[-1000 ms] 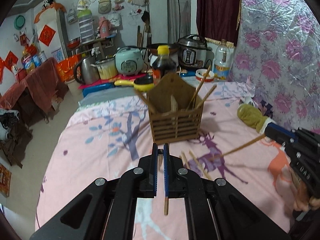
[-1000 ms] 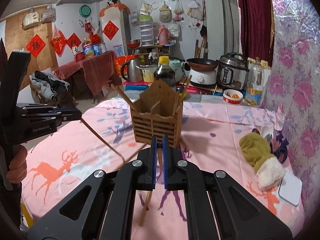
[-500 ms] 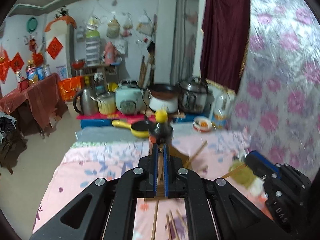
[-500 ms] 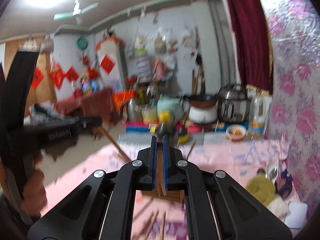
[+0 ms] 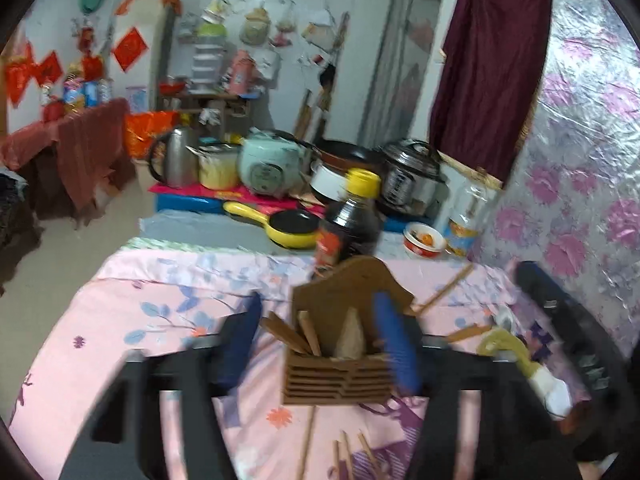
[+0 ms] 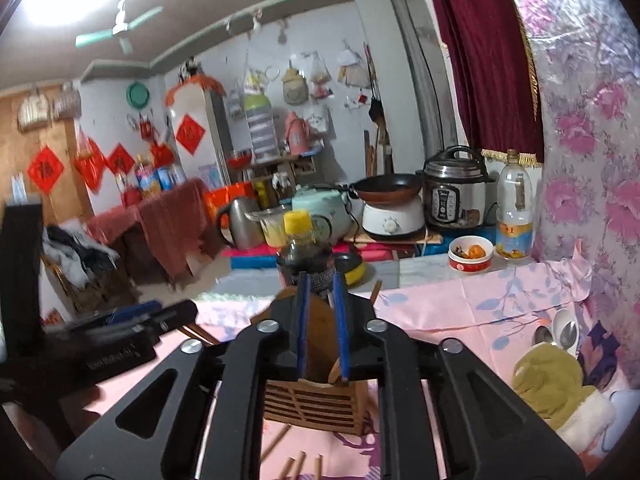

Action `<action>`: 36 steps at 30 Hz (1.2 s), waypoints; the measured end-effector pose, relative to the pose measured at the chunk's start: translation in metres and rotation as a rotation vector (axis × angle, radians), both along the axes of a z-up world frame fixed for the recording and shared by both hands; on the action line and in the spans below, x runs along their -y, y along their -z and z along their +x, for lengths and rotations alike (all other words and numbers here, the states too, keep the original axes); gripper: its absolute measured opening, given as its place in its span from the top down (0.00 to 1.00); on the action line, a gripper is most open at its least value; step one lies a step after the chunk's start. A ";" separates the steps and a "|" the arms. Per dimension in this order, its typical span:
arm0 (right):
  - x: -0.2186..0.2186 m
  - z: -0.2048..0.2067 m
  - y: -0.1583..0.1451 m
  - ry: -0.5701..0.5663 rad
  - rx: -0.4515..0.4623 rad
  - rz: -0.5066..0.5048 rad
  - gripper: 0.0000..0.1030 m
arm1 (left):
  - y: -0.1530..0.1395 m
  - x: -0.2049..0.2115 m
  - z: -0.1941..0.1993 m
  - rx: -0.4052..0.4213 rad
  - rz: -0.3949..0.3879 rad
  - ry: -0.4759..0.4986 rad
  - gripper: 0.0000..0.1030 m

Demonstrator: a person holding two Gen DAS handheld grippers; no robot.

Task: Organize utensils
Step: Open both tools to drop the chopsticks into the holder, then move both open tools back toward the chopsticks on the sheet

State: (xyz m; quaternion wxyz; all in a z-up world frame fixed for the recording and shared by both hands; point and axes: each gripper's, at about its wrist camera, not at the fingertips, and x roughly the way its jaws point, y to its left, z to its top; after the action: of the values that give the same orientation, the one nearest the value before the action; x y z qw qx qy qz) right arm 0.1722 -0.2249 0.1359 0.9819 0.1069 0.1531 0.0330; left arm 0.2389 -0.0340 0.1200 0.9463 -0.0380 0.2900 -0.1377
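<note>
1. Your left gripper [image 5: 316, 344] has its blue, flat pads [image 5: 396, 344] spread wide apart. Nothing is pinched between them. The picture here is blurry.
2. The wooden holder [image 5: 340, 372] sits between those pads, in the middle of the left view. It is a brown box with thin slats on the front and a tall, curved back.
3. Some thin wooden chopsticks [image 5: 298, 336] stand tilted inside the holder, leaning toward 10 o'clock.
4. More loose chopsticks [image 5: 344, 456] lie flat on the cloth at 6 o'clock, just below the holder.
5. Your right gripper [image 6: 322, 328] has its pads a little apart, with a narrow gap. They hold nothing. The holder [image 6: 316, 404] shows through the gap and under it.
6. In the right view, loose sticks [image 6: 296, 464] lie at 6 o'clock on the cloth.
7. The tablecloth [image 5: 132, 320] is soft and pink, with blue leaves and deer shapes.
8. A dark round bottle [image 6: 306, 256] with a yellow cap stands just behind the holder at 12 o'clock.
9. A fuzzy green glove [image 6: 548, 384] lies at 4 o'clock in the right view, beside shiny spoons [image 6: 560, 332].
</note>
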 end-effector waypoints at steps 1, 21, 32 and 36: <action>0.000 -0.003 -0.002 0.007 0.008 -0.001 0.75 | -0.001 -0.002 0.000 0.010 0.013 -0.011 0.37; -0.012 -0.074 -0.025 0.064 0.095 -0.078 0.19 | -0.014 -0.031 -0.045 0.099 0.140 -0.194 0.06; -0.016 -0.120 0.034 0.008 -0.035 -0.134 0.13 | 0.105 -0.046 -0.091 -0.145 0.263 -0.110 0.06; -0.003 -0.136 0.092 0.024 -0.179 -0.199 0.13 | 0.128 -0.040 -0.111 -0.186 0.319 -0.058 0.06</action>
State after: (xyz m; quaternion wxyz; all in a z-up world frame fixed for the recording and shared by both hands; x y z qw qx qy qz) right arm 0.0366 -0.2220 0.0436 0.9704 0.0131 0.2412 -0.0038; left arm 0.1282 0.0061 -0.0076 0.9129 0.0917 0.3934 -0.0586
